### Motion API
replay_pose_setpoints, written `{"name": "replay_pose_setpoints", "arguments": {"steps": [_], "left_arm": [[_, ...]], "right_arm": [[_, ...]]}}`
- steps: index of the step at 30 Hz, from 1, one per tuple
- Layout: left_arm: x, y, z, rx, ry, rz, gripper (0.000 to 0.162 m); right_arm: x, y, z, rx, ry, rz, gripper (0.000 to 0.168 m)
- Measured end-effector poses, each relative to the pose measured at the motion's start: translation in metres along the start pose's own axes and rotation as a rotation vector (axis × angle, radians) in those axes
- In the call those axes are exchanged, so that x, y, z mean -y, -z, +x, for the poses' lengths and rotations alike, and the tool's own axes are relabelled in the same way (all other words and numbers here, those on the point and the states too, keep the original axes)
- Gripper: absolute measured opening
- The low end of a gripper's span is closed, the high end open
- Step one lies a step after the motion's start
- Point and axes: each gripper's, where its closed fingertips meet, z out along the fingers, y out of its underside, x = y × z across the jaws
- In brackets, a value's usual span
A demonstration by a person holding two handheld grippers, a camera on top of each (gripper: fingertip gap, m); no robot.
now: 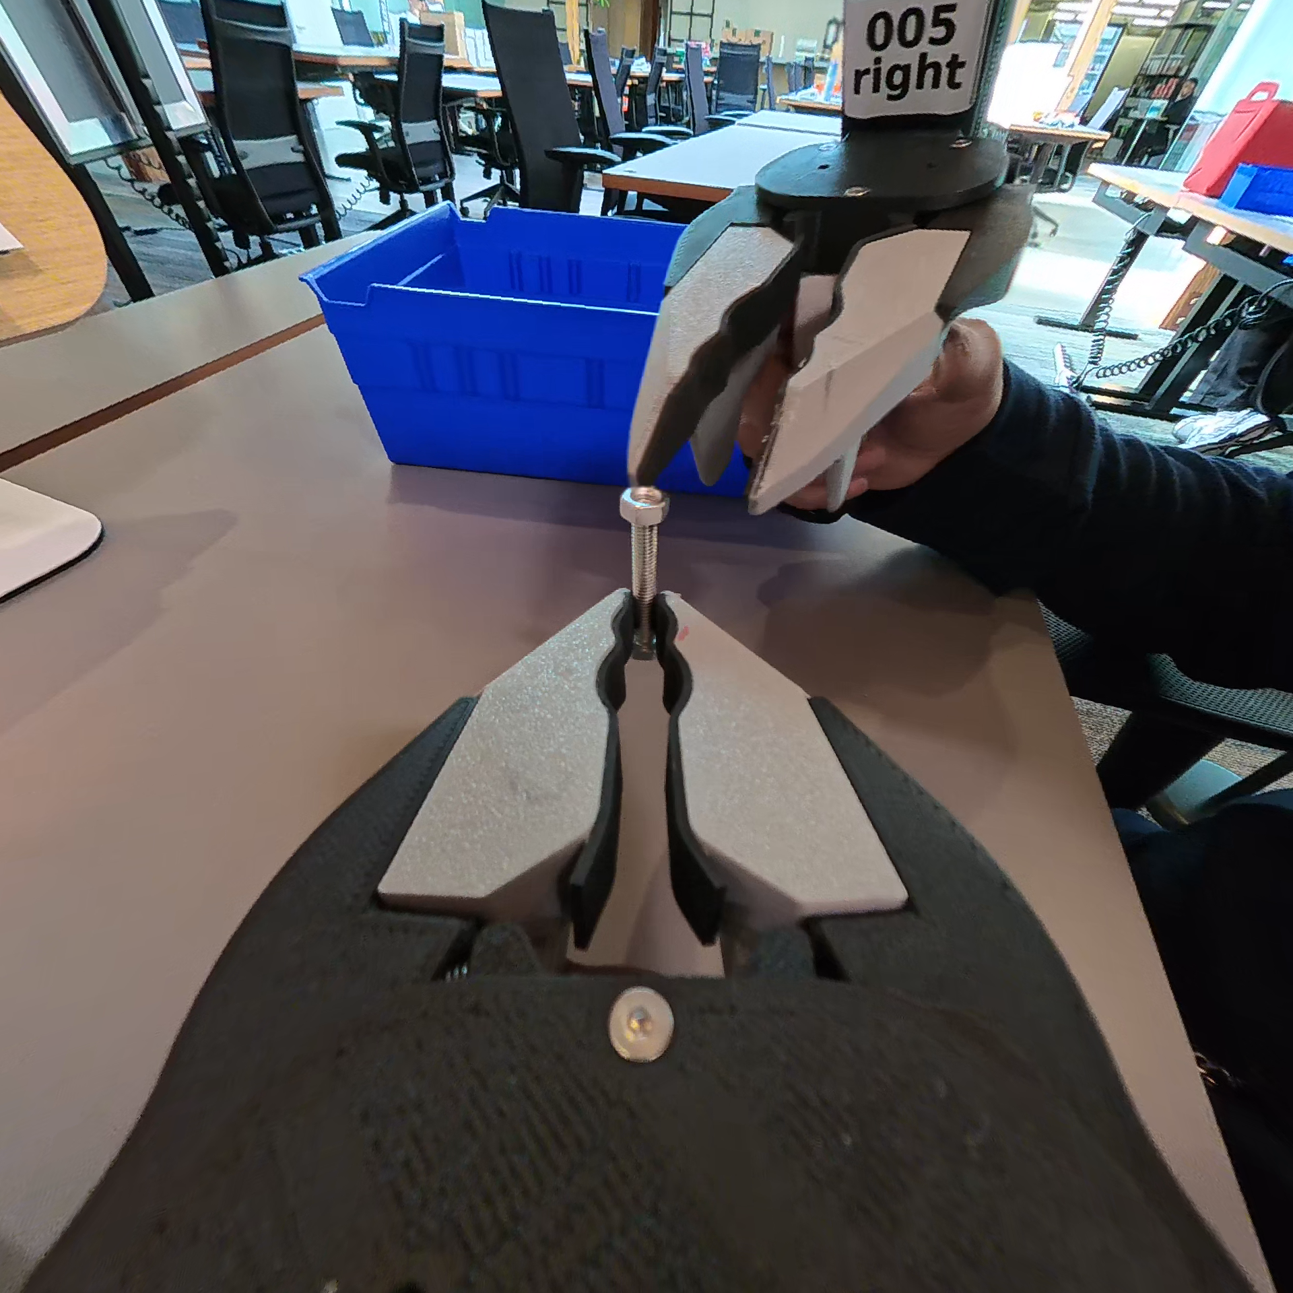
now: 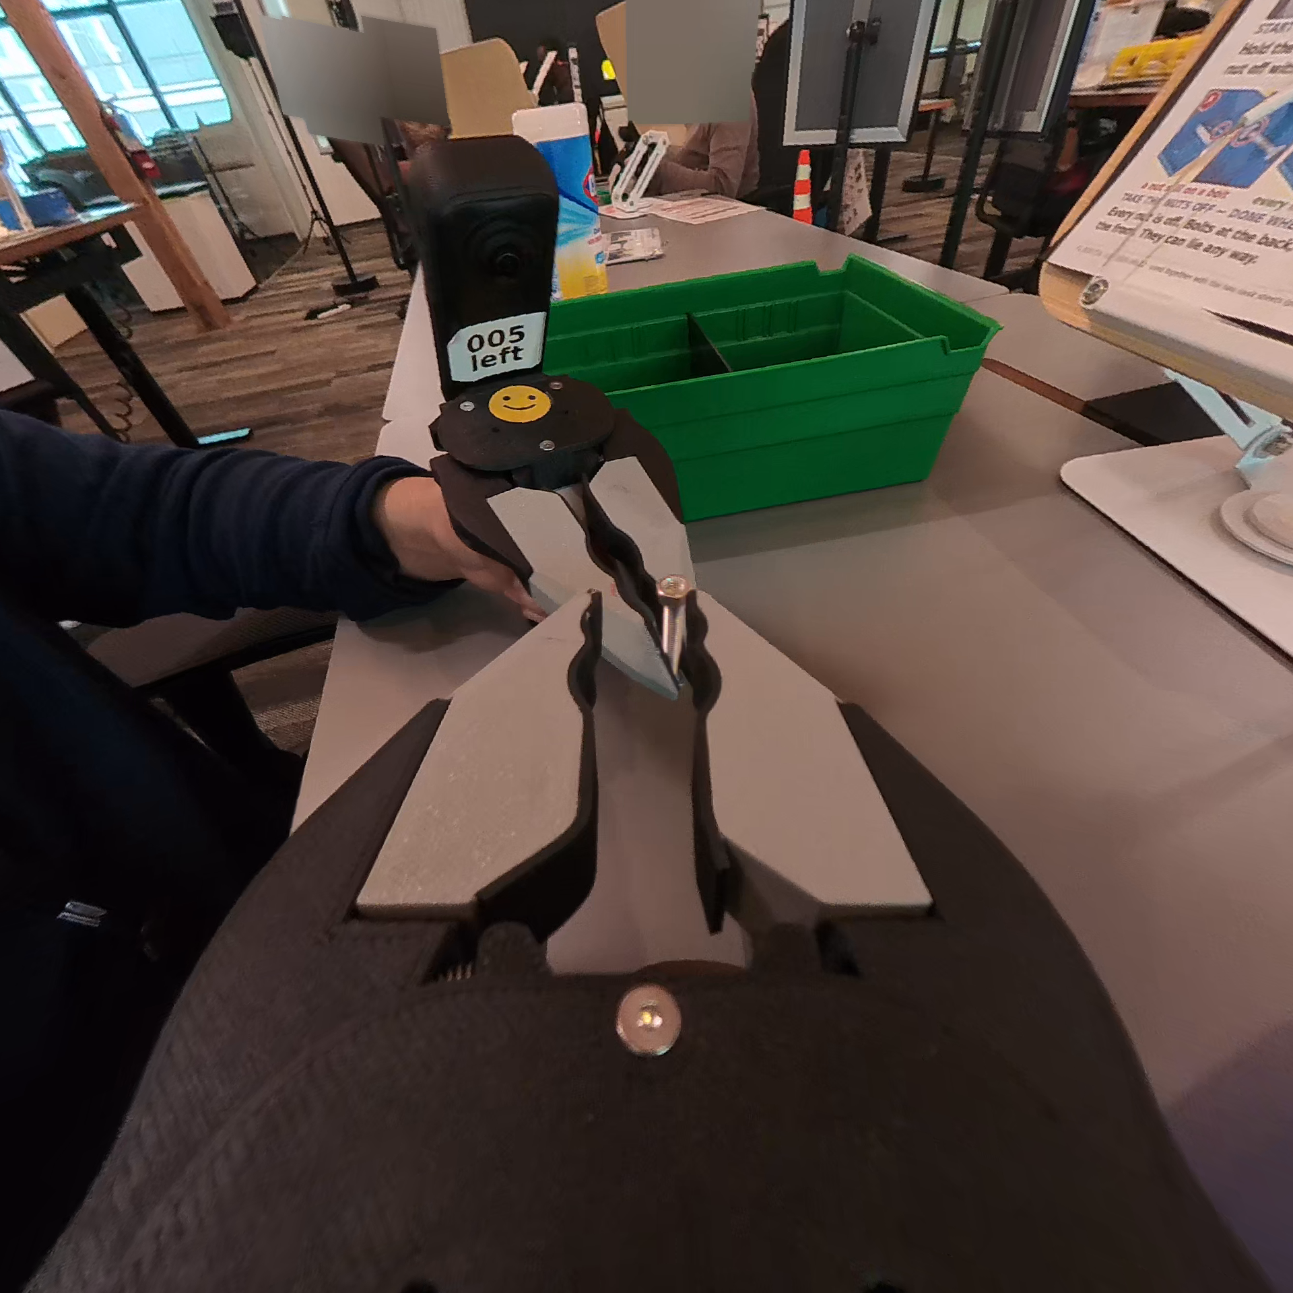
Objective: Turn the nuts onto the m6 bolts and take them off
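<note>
My left gripper (image 1: 644, 623) is shut on the lower end of a silver M6 bolt (image 1: 642, 560), which sticks out beyond the tips. A silver nut (image 1: 644, 505) sits at the bolt's far end. My right gripper (image 1: 700, 490) comes in from above, jaws apart, with one fingertip (image 1: 640, 476) at the nut. In the right wrist view my right gripper (image 2: 640, 602) is open, and the nut (image 2: 673, 586) on the bolt (image 2: 672, 630) lies against the right finger's inner pad (image 2: 693, 630). The left gripper (image 2: 668, 682) holds the bolt from behind.
A blue bin (image 1: 490, 364) stands on the grey table (image 1: 280, 630) behind the bolt. A green divided bin (image 2: 804, 420) stands farther along the table. An instruction board on a white stand (image 2: 1154, 504) is at one side. A wipes canister (image 2: 567, 196) stands behind. Only a small space, under 4 cm, lies between the two pairs of fingers.
</note>
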Motion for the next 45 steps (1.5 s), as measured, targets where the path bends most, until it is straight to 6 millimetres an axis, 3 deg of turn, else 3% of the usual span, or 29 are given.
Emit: {"name": "replay_pose_setpoints", "arguments": {"steps": [8,16,24,31,37,45], "left_arm": [[0.000,0.001,-0.004,0.014,0.008,0.002,0.003],[0.000,0.000,0.001,0.000,-0.003,-0.001,0.003],[0.001,0.002,-0.005,0.021,0.014,0.003,0.003],[0.000,0.000,0.000,0.005,-0.001,-0.002,0.003],[-0.001,0.001,-0.007,0.030,0.017,-0.004,0.003],[-0.001,-0.001,-0.002,0.014,0.005,-0.009,0.004]], "right_arm": [[-0.004,-0.002,-0.009,0.046,0.019,-0.025,0.017],[-0.001,0.001,0.004,-0.017,-0.015,0.000,0.026],[-0.004,-0.002,-0.008,0.043,0.013,-0.022,0.019],[-0.002,0.000,0.004,-0.011,-0.024,-0.005,0.026],[-0.004,-0.002,-0.011,0.065,0.001,-0.019,0.018],[-0.002,-0.001,0.005,-0.012,-0.038,0.001,0.029]]}}
